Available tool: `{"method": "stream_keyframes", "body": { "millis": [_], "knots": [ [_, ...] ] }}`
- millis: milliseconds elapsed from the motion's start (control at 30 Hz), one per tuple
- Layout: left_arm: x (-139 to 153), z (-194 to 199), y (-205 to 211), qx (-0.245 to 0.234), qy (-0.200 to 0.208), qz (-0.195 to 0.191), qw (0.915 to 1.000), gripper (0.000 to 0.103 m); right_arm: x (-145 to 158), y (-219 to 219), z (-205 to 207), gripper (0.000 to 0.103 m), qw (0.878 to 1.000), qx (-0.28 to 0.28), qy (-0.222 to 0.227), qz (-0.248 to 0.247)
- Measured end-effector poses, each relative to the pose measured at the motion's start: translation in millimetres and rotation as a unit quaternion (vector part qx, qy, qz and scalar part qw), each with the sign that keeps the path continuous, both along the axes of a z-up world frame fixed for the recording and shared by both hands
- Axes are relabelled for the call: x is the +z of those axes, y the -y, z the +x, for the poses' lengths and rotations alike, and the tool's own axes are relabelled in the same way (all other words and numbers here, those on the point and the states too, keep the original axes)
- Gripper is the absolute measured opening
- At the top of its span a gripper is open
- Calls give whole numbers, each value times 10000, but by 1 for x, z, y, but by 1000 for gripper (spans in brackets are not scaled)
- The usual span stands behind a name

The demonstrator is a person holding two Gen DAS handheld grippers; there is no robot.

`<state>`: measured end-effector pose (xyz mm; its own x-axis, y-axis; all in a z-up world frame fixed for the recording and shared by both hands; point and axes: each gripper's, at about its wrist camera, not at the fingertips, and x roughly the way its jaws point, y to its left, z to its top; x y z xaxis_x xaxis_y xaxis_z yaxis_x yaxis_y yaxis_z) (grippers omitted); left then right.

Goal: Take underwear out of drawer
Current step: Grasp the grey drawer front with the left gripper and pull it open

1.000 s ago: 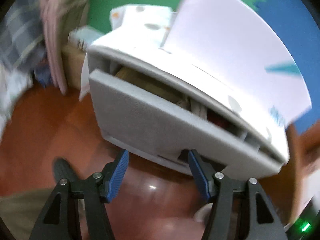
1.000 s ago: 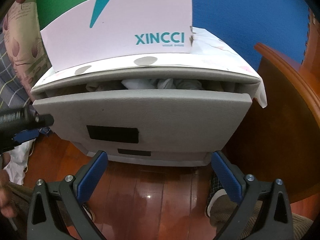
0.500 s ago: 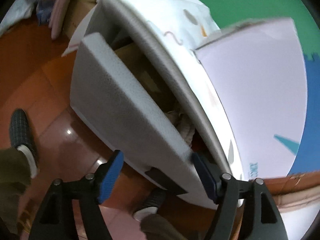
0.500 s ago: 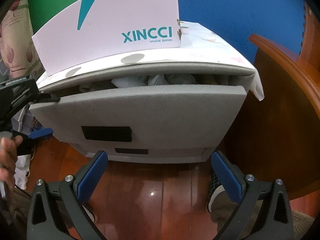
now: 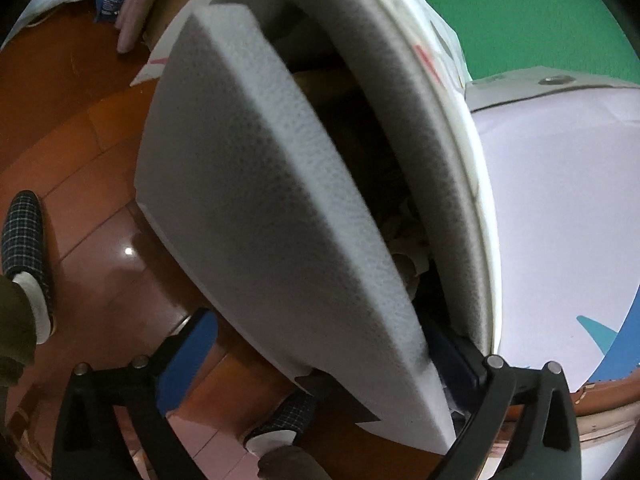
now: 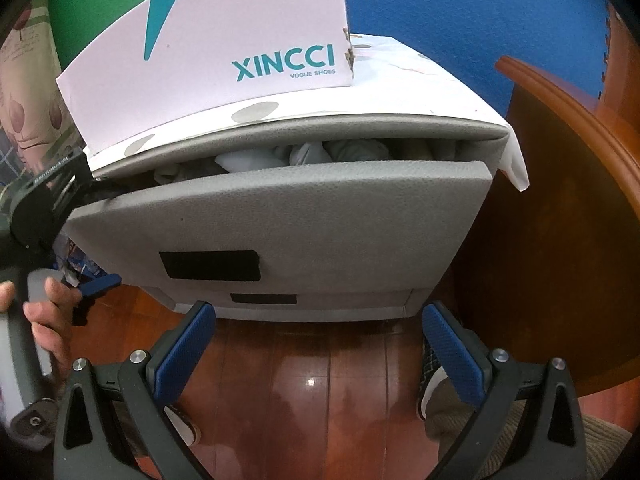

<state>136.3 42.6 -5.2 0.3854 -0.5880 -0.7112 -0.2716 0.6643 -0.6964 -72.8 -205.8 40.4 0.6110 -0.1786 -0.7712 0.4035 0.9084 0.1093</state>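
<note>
A grey drawer front [image 6: 280, 216] stands pulled a little out of a grey cabinet [image 6: 360, 130]. Crumpled white and grey underwear [image 6: 304, 154] shows in the gap; the left wrist view shows pale cloth [image 5: 404, 240] there. My left gripper [image 5: 318, 326] straddles the drawer front [image 5: 260, 200] at its left end, jaws opening wide. One blue finger is outside the panel and the other sits in the gap, neither pressing. In the right wrist view the left gripper [image 6: 102, 236] shows at the drawer's left corner. My right gripper [image 6: 318, 314] hangs open below the drawer, holding nothing.
A pink XINCCI shoe box [image 6: 224, 40] stands on the cabinet top. Curved wooden furniture [image 6: 560, 200] is close on the right. The floor [image 6: 304, 380] is glossy wood, with checked slippers [image 5: 24, 232] on it. Boxes and cloth [image 5: 132, 8] are piled left of the cabinet.
My left gripper rolled, came closer to the drawer's left end and spread its jaws, so one finger now sits in the gap. The right gripper barely moved.
</note>
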Motion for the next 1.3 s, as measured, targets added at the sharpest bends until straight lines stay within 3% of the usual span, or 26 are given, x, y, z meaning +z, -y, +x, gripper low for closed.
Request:
{"method": "stream_keyframes", "body": {
  "millis": [133, 333, 467, 633, 733, 833, 967, 1100, 1300],
  "knots": [
    [4, -6, 8, -102, -24, 256, 9996, 103, 4, 3, -3, 103, 10000, -73, 47, -35],
    [18, -16, 11, -510, -15, 813, 9954, 103, 26, -5, -14, 103, 9977, -154, 295, -586],
    [28, -27, 15, -825, -41, 1293, 9882, 103, 46, -16, -19, 103, 9944, -62, 460, -952],
    [43, -42, 16, -1166, -107, 1894, 9749, 103, 58, -13, -23, 103, 9952, 28, 384, -903],
    [43, -52, 18, -1341, -376, 2166, 9663, 103, 62, -11, -27, 103, 9956, 94, 262, -889],
    [16, -55, 12, -1496, -792, 2296, 9585, 103, 62, -9, -33, 103, 9960, 137, 170, -870],
    [5, -69, 1, -1651, -894, 2172, 9579, 103, 65, -9, -36, 103, 9959, 234, 138, -857],
    [10, -60, -4, -1662, -1032, 2185, 9560, 103, 63, -14, -31, 103, 9960, 403, 14, -802],
    [14, -28, 2, -1623, -994, 2195, 9568, 103, 56, -14, -20, 102, 9957, 760, -404, -337]
  ]
}}
